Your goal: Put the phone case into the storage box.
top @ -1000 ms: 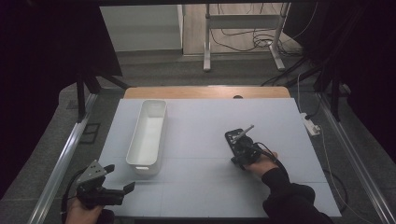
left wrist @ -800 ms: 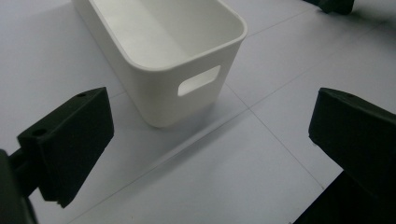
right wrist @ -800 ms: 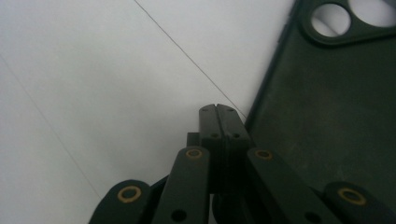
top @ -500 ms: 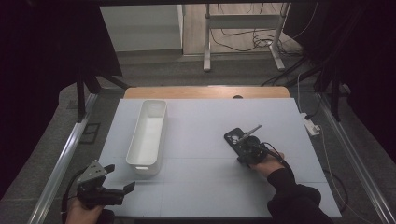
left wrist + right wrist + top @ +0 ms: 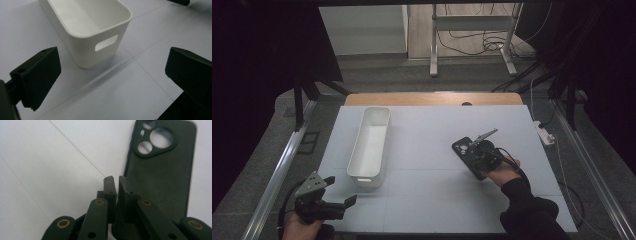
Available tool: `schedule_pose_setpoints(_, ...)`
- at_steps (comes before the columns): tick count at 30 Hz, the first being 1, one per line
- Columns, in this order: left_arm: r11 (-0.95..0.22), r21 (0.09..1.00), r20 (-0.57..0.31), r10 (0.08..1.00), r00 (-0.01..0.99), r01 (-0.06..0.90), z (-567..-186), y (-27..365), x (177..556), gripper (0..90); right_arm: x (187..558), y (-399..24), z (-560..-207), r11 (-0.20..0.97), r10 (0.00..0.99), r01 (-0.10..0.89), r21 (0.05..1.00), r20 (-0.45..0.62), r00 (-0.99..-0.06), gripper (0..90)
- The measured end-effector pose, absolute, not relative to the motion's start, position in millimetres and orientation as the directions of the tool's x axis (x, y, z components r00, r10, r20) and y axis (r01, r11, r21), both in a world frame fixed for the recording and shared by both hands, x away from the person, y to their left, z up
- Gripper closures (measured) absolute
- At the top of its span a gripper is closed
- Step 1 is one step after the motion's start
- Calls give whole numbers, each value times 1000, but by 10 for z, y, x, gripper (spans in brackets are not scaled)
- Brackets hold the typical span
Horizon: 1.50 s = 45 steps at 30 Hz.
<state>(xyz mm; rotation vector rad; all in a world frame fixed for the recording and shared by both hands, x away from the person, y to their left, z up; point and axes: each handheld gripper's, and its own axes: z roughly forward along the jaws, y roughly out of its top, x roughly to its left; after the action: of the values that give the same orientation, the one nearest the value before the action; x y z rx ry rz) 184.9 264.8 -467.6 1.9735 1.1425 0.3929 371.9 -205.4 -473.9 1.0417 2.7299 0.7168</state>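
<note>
This looks like a lab or recording room: a pale grey work table with a wooden far edge stands between black curtains, ringed by metal frame rails, with loose black cables on the floor beyond.

Dim room; grey floor; metal stand legs beyond pale table; cables on floor.
</note>
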Motion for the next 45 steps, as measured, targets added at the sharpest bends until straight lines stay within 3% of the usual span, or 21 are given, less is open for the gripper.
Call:
schedule_pose_setpoints(8, -265, 769, -122, 832, 541, 582, -4677, 2645, 1850, 12, 3754, -2020, -4678, 656, 661, 584, 477, 8, -750, 673)
schedule_pose_setpoints(15, -268, 768, -121, 831, 542, 582, -4677, 2647, 1850, 13, 3816, -2052, -4661, 638, 701, 616, 462, -19, -713, 456)
schedule_pose_setpoints(19, -269, 767, -120, 831, 542, 582, -4677, 2646, 1850, 13, 3854, -2089, -4645, 613, 735, 638, 466, -41, -677, 289)
schedule_pose_setpoints(23, -269, 767, -121, 832, 542, 583, -4677, 2646, 1850, 13, 3885, -2119, -4646, 593, 749, 652, 473, -27, -662, 230)
schedule_pose_setpoints(25, -269, 767, -120, 832, 542, 583, -4677, 2645, 1851, 13, 3915, -2143, -4652, 574, 761, 667, 475, -9, -649, 141)
schedule_pose_setpoints(26, -269, 767, -120, 832, 542, 583, -4677, 2644, 1851, 13, 3915, -2143, -4652, 574, 761, 667, 475, -9, -649, 141)
schedule_pose_setpoints(27, -270, 766, -120, 832, 542, 583, -4676, 2643, 1851, 13, 3922, -2148, -4659, 568, 768, 668, 480, -17, -640, 64)
schedule_pose_setpoints(30, -270, 766, -120, 832, 542, 583, -4676, 2643, 1851, 14, 3932, -2159, -4668, 548, 783, 681, 486, -10, -622, 0)
schedule_pose_setpoints(45, -269, 768, -119, 832, 542, 582, -4677, 2641, 1850, 13, 3984, -2204, -4800, 549, 779, 686, 478, 6, -627, 0)
